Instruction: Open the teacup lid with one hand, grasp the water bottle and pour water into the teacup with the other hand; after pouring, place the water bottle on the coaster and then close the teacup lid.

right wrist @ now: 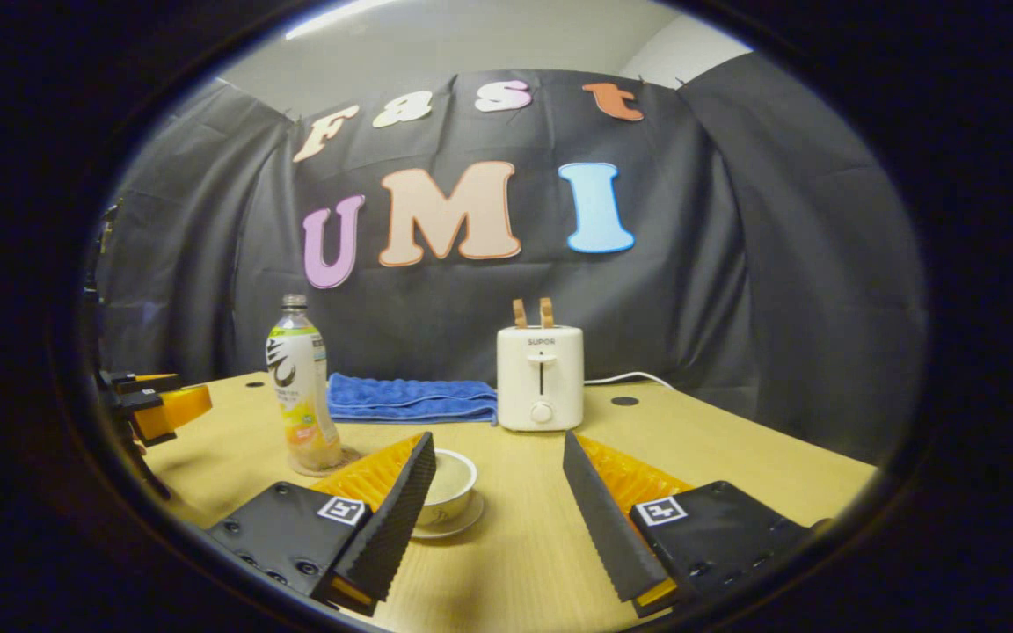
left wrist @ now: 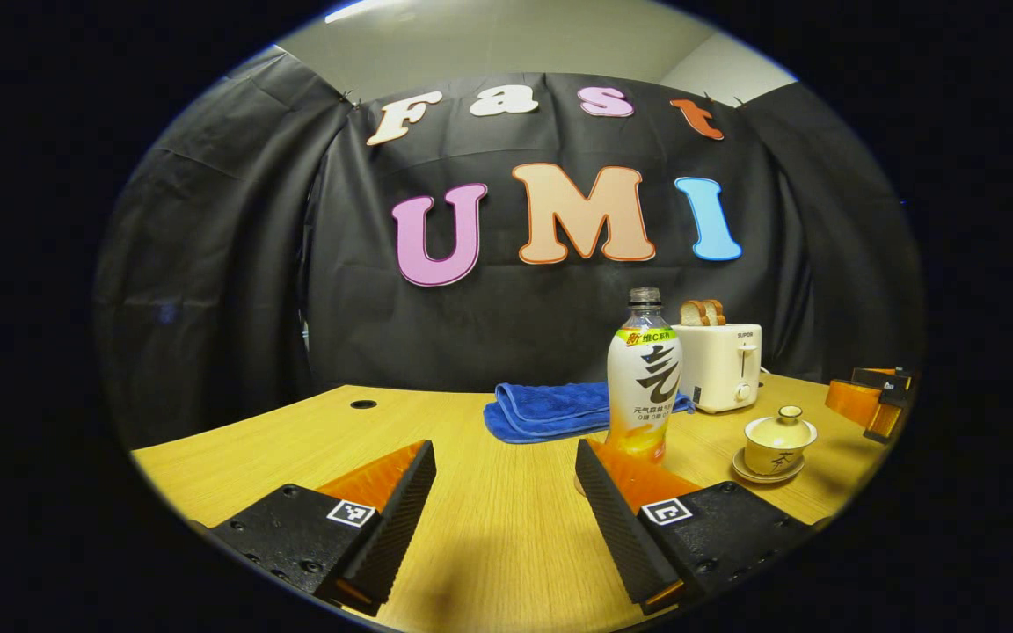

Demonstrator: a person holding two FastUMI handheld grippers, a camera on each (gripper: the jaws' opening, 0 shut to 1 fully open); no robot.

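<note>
Your teacup (left wrist: 779, 447) sits on its saucer on the worktop (left wrist: 506, 527), just right of the water bottle (left wrist: 644, 378) in the left gripper view, with its lid (left wrist: 781, 428) on. In the right gripper view the teacup (right wrist: 452, 486) is half hidden behind your right claw's left finger (right wrist: 388, 514), so there you cannot tell whether the lid is on.

The bottle (right wrist: 302, 387) stands upright on a round coaster (right wrist: 324, 466), clearest in the right gripper view. Behind the bottle lies a folded blue towel (left wrist: 550, 409); right of that is a white toaster (right wrist: 541, 376) holding bread slices.

Your left claw (left wrist: 505, 514) is spread wide and holds nothing, with its right finger in front of the bottle's base. Your right claw (right wrist: 498, 519) is likewise spread and unloaded. Each view catches the other claw at its edge (left wrist: 871, 400) (right wrist: 150, 404).
</note>
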